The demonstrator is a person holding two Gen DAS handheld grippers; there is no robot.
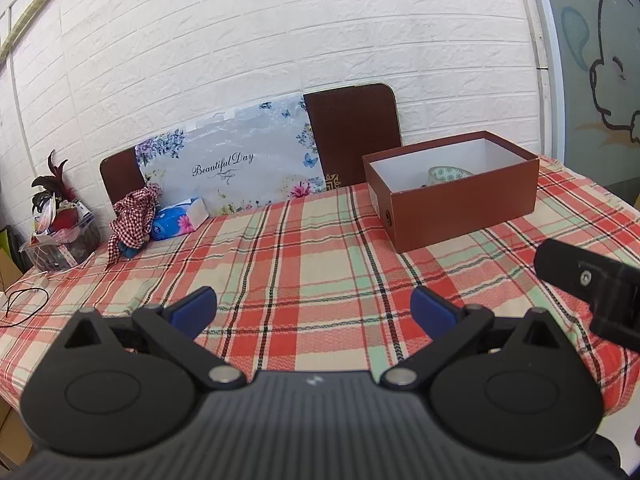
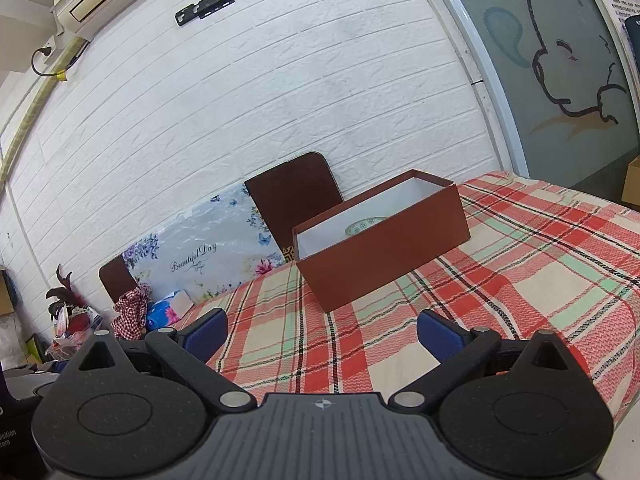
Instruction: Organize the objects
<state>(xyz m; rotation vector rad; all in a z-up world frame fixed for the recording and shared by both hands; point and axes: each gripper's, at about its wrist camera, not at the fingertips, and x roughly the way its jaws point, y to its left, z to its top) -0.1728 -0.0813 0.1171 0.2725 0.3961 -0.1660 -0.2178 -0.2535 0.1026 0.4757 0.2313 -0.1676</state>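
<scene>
An open reddish-brown cardboard box [image 1: 460, 204] with a white inside stands on the tabletop [image 1: 300, 264], which is covered by a red, cream and green plaid cloth. Inside the box lies a pale bowl with a green flower pattern [image 1: 448, 174], only its upper part showing over the box wall. Behind the box, a dark brown rounded board [image 1: 352, 136] leans on the white brick wall [image 1: 280, 32], and beside that board stands a floral "Beautiful Day" panel [image 1: 236, 164]. Well left of the box, near the panel, lie a red-checked cloth bundle [image 1: 132, 220] and a blue tissue pack [image 1: 180, 220].

The left hand-held gripper [image 1: 314, 306] hovers in front of the box, its blue-padded fingers spread wide and empty. The right hand-held gripper [image 2: 322, 330] is likewise released, holding nothing, in front of the box.
</scene>
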